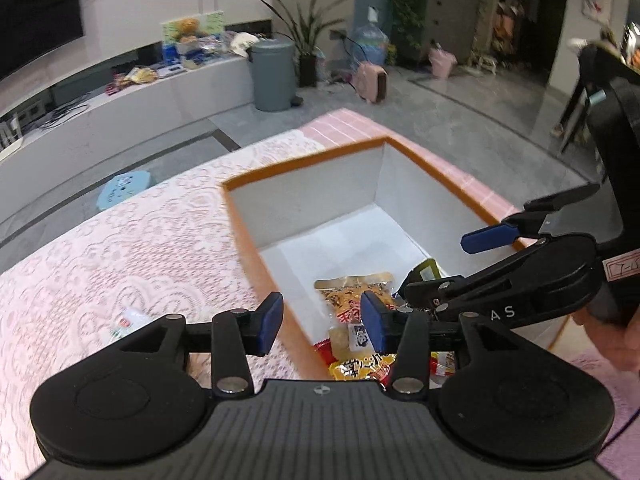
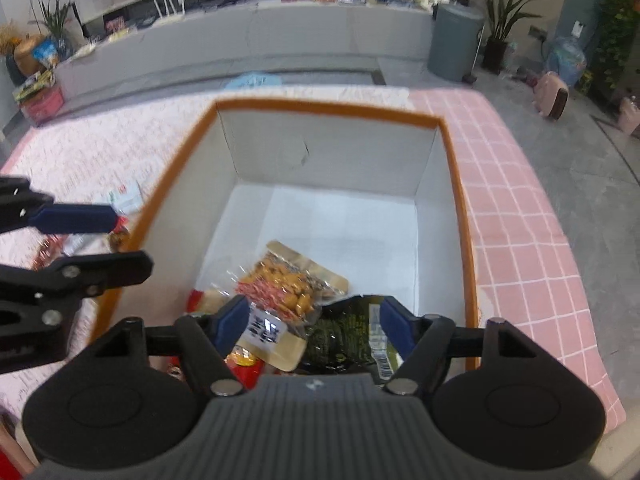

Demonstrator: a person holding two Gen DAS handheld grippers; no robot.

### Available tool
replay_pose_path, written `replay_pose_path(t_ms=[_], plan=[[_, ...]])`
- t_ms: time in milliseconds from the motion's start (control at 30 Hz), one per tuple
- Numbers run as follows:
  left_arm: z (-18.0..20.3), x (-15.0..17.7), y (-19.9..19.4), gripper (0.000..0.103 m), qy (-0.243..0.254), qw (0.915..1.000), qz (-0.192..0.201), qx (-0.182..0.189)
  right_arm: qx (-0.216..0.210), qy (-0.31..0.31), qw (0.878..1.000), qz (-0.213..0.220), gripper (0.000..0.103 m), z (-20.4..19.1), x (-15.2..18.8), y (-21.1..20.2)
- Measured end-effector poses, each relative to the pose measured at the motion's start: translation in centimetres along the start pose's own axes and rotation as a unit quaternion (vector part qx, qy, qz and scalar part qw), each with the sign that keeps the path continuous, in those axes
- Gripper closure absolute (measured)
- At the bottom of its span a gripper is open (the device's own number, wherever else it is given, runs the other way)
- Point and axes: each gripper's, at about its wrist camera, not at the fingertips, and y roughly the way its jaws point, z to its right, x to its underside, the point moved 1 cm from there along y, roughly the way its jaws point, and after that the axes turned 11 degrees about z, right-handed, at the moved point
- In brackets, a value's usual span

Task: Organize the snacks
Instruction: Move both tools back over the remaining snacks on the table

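A white box with an orange rim point(image 1: 304, 160) point(image 2: 328, 106) stands on the table. Inside lie several snack packets: a clear bag of orange snacks point(image 2: 288, 280) point(image 1: 354, 294), a dark green packet point(image 2: 348, 336) and red and yellow packets point(image 1: 360, 366). My left gripper point(image 1: 322, 326) is open and empty over the box's left wall. My right gripper point(image 2: 314, 330) is open and empty above the packets; it also shows in the left wrist view point(image 1: 452, 264). A small white and green packet point(image 1: 126, 322) point(image 2: 126, 196) lies on the cloth left of the box, with other packets point(image 2: 80, 242) beside it.
The table has a pink lace cloth point(image 1: 120, 248) and a pink checked cloth point(image 2: 516, 200). Beyond are a grey bin point(image 1: 272, 74), a low white bench with clutter point(image 2: 248, 28), a blue stool point(image 1: 124, 190) and plants.
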Motion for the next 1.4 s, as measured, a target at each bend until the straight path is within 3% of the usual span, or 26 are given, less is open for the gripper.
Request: replay_pose_path(t_ms=[233, 400, 533, 667, 900, 1000, 1067, 1267, 1400], plan=[[-1.5, 0.7, -5.5, 0.049, -0.037, 0.998, 0.047, -0.02, -0.019, 0.013, 0.998, 0.057, 0.027, -3.2, 0.0, -3.9], [-2.7, 2.1, -8.6, 0.045, -0.059, 0.994, 0.072, -0.058, -0.048, 0.017, 0.994, 0.098, 0.022, -5.9, 0.7, -6.3], [-4.1, 3.6, -9.8, 0.045, -0.067, 0.99, 0.072, -0.101, -0.073, 0.002, 0.989, 0.131, 0.021, -8.9, 1.8, -7.6], [-6.2, 5.2, -10.7, 0.041, -0.097, 0.9857, 0.067, -0.121, -0.097, -0.005, 0.983, 0.159, 0.021, -11.9, 2.8, -8.0], [-10.7, 7.7, -11.5, 0.034, -0.168, 0.9734, 0.058, -0.144, -0.117, -0.018, 0.982, 0.147, 0.022, -16.5, 3.5, -5.7], [-12.7, 8.7, -11.6, 0.034, -0.198, 0.9683, 0.043, -0.147, -0.114, -0.02, 0.983, 0.145, 0.025, -17.7, 3.5, -4.5], [-14.0, 9.2, -11.4, 0.034, -0.213, 0.9657, 0.037, -0.143, -0.116, -0.025, 0.983, 0.142, 0.033, -18.1, 3.3, -3.7], [-16.3, 11.4, -10.8, 0.034, -0.232, 0.9597, 0.016, -0.158, -0.123, -0.041, 0.985, 0.117, 0.045, -19.9, 3.5, -0.9], [-17.1, 12.4, -9.6, 0.034, -0.224, 0.9605, -0.001, -0.165, -0.125, -0.05, 0.986, 0.102, 0.052, -20.9, 4.0, 1.1]])
